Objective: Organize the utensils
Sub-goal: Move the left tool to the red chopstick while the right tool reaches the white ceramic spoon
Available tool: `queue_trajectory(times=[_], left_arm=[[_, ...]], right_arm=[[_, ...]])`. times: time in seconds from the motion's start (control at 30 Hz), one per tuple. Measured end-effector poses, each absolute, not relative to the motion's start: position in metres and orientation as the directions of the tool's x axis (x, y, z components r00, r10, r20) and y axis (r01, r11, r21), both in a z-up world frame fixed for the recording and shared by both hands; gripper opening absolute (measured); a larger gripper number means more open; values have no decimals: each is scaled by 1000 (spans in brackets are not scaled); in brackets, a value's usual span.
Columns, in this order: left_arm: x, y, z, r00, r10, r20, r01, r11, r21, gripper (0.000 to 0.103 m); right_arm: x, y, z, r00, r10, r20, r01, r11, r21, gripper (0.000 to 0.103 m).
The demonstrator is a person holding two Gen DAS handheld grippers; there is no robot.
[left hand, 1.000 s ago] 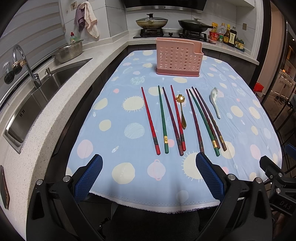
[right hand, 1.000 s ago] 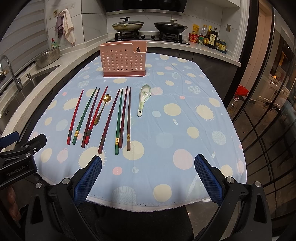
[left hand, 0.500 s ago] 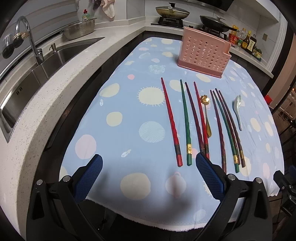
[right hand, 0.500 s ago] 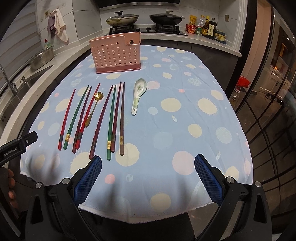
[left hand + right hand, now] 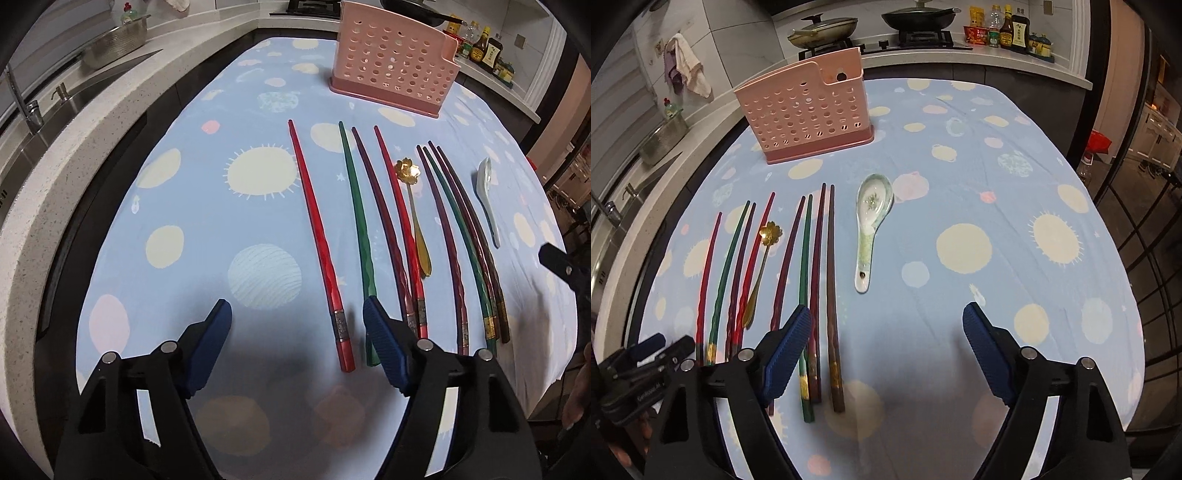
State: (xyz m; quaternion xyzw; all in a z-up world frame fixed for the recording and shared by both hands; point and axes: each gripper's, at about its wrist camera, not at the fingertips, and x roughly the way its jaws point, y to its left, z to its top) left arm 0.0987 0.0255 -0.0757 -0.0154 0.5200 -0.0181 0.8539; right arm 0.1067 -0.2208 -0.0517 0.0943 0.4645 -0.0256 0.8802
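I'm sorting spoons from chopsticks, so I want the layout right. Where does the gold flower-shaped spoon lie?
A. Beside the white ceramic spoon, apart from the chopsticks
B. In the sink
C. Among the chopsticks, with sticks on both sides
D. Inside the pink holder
C: the gold spoon lies on the cloth with chopsticks on either side.

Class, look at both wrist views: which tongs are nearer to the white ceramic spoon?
Right. The right tongs hover open just short of the white ceramic spoon, its handle end ahead between the fingers. The left tongs sit by the red chopstick, across the whole row.
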Motion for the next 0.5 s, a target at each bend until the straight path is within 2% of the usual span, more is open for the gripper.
queue_trajectory(times=[0.17,0.37,0.4,0.43,0.5], left_arm=[[103,25,-84,434,-78,-898,27,997,-74,63],[104,23,-88,430,-81,-899,44,997,-69,53],[103,22,-88,436,-80,-896,52,997,-63,44],[103,21,-88,439,-78,-895,59,997,-58,40],[102,21,-88,441,-85,-893,67,996,-62,38]], right_arm=[[134,-215,-58,558,52,-828,122,982,144,66],[153,-208,-68,548,53,-835,116,984,138,61],[155,-207,-71,544,51,-837,118,984,136,60],[157,-207,-73,542,51,-839,119,983,137,60],[159,-205,-77,542,52,-839,118,983,137,59]])
